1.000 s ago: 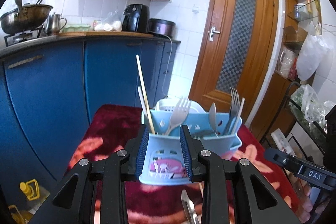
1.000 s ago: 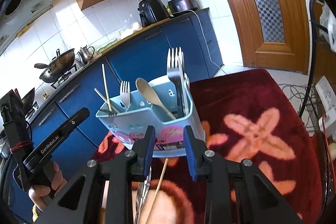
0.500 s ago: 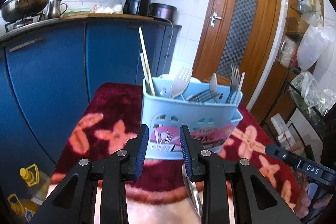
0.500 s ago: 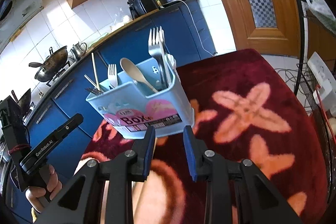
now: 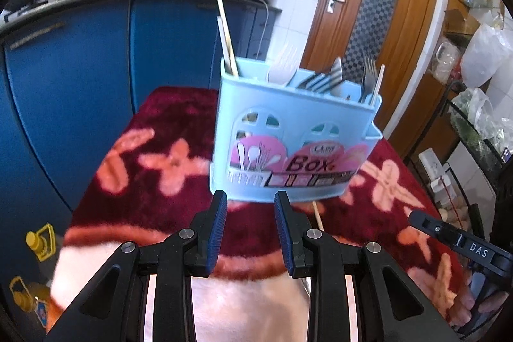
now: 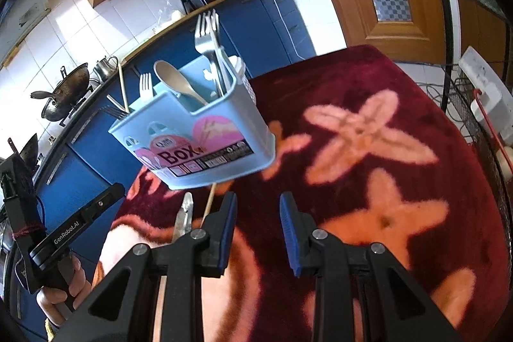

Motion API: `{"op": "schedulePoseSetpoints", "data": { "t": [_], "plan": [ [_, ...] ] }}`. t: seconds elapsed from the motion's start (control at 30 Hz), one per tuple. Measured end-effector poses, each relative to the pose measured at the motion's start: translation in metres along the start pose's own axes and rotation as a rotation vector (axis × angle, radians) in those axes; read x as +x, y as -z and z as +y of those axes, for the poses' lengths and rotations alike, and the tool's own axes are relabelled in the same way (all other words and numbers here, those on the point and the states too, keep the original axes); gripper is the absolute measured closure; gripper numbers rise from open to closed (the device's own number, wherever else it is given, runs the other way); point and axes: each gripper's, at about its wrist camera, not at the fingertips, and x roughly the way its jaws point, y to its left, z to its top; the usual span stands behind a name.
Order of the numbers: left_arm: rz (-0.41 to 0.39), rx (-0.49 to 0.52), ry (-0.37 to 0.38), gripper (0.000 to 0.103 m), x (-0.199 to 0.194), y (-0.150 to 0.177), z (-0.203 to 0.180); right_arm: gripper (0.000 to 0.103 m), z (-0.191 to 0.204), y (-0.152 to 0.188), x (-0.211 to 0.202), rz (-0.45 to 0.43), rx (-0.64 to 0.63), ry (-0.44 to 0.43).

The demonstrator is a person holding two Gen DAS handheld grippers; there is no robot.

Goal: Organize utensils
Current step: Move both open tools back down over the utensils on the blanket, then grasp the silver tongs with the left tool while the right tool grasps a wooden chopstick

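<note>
Both hand-held grippers, left [image 5: 250, 213] and right [image 6: 258, 215], part-open, empty; chopstick [image 6: 208, 204] before utensil caddy [image 6: 205, 137] best pinched mid-shaft

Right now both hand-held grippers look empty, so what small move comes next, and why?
Probably lower the right hand-held gripper toward the loose chopstick lying on the red blanket just in front of the blue utensil box. Both jaws stand apart with nothing between them, and that stick, beside a metal utensil, is still outside the box.
</note>
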Motion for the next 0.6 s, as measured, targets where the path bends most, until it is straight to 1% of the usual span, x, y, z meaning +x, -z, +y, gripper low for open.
{"op": "schedulePoseSetpoints", "data": {
  "t": [0.23, 0.6],
  "plan": [
    [0.099, -0.009, 0.039, 0.072, 0.023, 0.011, -0.008, 0.072, -0.009, 0.007, 0.006, 0.026, 0.025, 0.004],
    [0.222, 0.009, 0.107, 0.072, 0.050, 0.028, -0.028, 0.072, -0.020, 0.011, 0.008, 0.039, 0.048, 0.007]
  ]
}}
